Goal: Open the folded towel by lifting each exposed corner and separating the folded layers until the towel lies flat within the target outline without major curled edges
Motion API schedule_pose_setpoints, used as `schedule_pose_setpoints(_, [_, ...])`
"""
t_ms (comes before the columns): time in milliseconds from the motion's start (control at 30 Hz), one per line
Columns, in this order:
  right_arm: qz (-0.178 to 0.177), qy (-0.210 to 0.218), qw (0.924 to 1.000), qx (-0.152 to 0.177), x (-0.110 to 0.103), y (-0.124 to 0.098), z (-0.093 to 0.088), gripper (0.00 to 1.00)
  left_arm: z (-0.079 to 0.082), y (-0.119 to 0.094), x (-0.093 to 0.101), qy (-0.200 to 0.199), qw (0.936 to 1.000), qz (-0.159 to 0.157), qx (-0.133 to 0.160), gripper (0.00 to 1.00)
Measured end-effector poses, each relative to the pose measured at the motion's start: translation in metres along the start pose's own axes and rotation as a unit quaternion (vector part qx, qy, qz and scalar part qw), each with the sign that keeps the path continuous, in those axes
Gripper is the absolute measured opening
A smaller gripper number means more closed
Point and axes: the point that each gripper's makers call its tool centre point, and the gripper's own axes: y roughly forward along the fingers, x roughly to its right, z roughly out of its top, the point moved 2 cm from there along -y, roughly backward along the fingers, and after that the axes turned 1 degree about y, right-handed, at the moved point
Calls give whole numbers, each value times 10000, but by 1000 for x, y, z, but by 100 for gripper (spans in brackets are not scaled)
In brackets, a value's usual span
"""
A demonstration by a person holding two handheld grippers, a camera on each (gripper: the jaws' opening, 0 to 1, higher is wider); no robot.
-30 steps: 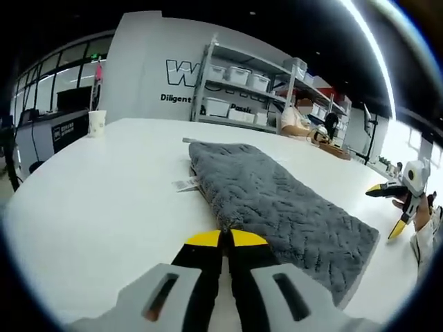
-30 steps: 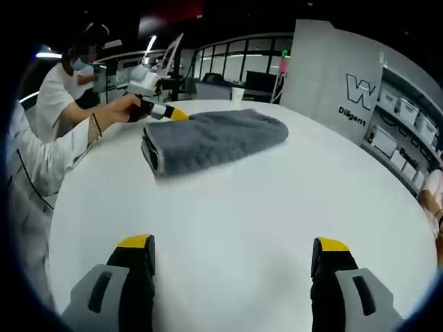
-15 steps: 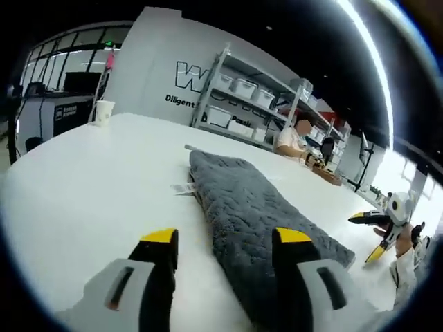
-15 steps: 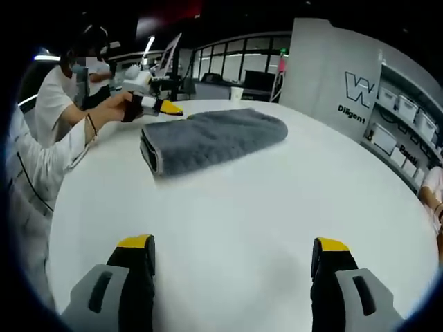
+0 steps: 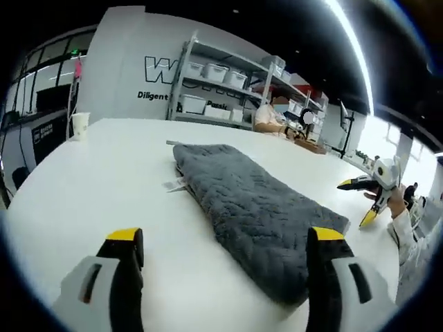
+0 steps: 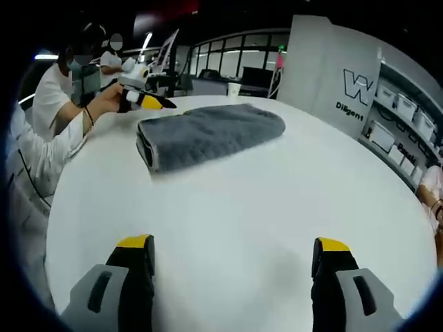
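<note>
Since a second ago my left claw (image 5: pixel 221 238) lets go of the towel (image 5: pixel 259 211), jaws wide; right claw (image 6: pixel 233 249) gapes over the table (image 6: pixel 277 200).

Bare white table (image 6: pixel 277 200) lies open ahead of my right gripper (image 6: pixel 235 250); only the folded towel (image 6: pixel 208 133) stands in my path

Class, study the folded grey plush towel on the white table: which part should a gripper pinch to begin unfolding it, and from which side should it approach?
Probably pinch the top layer only at the corner of the folded grey plush towel nearest the open left gripper, coming in low across the white table. In the right gripper view the towel's near end shows stacked layer edges, so the layers look separable there.
</note>
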Motion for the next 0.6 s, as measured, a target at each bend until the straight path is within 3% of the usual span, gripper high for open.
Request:
schedule_pose_setpoints(267, [-75, 192, 9997, 127, 8, -4, 1, 95, 3, -13, 4, 403, 9983, -430, 2, 99])
schedule_pose_setpoints(433, [73, 198, 9997, 124, 2, 1, 2, 94, -16, -22, -3, 773, 9956, -339, -416, 99])
schedule_pose_setpoints(533, [107, 132, 9997, 173, -1, 1, 7, 94, -27, -28, -8, 793, 9944, -320, -625, 99])
schedule_pose_setpoints(600, [113, 148, 9994, 293, -2, 1, 16, 94, -24, -30, -10, 820, 9947, -312, -540, 99])
